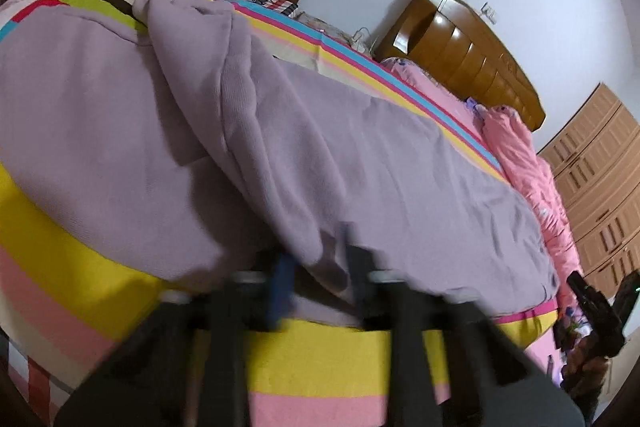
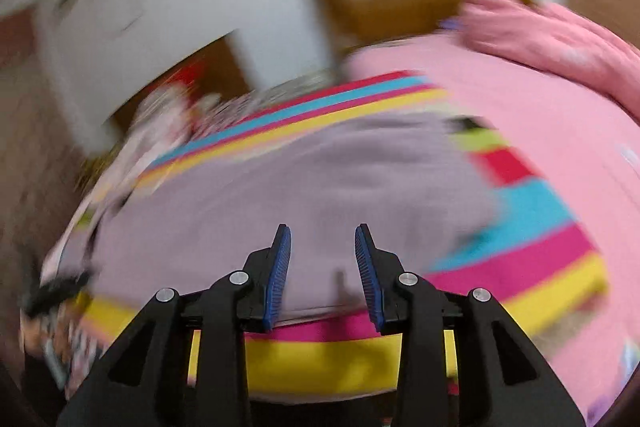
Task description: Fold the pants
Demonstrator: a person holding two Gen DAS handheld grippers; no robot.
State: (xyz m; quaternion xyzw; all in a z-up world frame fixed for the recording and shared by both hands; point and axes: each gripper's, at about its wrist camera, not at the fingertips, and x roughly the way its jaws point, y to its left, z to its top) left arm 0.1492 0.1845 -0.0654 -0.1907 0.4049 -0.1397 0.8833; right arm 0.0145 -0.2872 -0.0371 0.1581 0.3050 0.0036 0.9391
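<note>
Lilac pants (image 1: 360, 147) lie spread on a striped bedsheet (image 1: 60, 267). The left gripper (image 1: 320, 267) pinches a raised fold at the pants' near edge; the right gripper (image 2: 322, 247) hovers above them, fingers parted, holding nothing.

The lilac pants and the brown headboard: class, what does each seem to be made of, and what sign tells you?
Pants: apparently a soft, matte knit or fleece; fine ribbed texture shows, and it drapes in loose folds.
Headboard: seemingly varnished wood or wood veneer; brown carved panels with bright glossy highlights.
</note>
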